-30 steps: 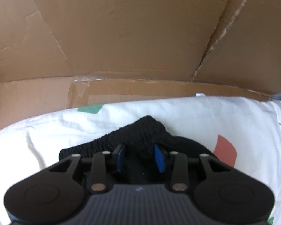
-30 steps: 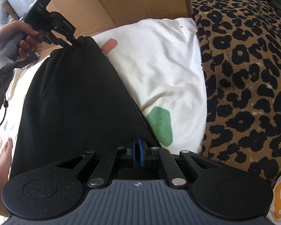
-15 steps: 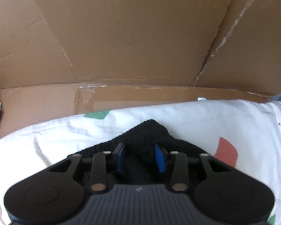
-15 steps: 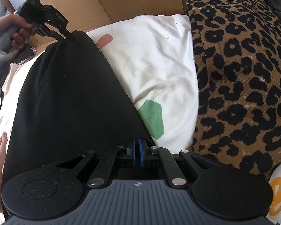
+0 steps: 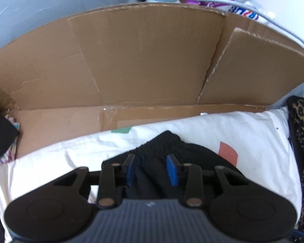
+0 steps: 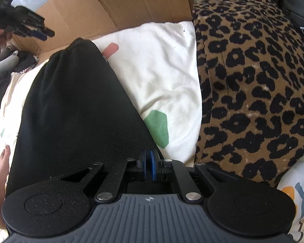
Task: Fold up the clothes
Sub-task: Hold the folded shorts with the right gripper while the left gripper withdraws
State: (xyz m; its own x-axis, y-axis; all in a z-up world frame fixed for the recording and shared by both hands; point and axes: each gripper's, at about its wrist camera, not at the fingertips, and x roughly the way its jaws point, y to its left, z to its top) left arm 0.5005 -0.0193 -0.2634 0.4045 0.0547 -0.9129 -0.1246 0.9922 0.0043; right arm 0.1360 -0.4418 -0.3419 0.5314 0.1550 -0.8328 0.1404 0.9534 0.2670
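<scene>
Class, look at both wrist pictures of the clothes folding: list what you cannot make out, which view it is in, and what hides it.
- Right wrist view: what the right gripper pinches of the black garment is hidden behind its own body.
- Right wrist view: the left gripper is blurred, so how its jaws stand is unclear there.
- Left wrist view: the garment's near part is covered by the gripper body.
- Both views: the cardboard is cut off by the frame edges.

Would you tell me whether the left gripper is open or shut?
Open: the left gripper hangs clear above the black garment, nothing between its pads.
</scene>
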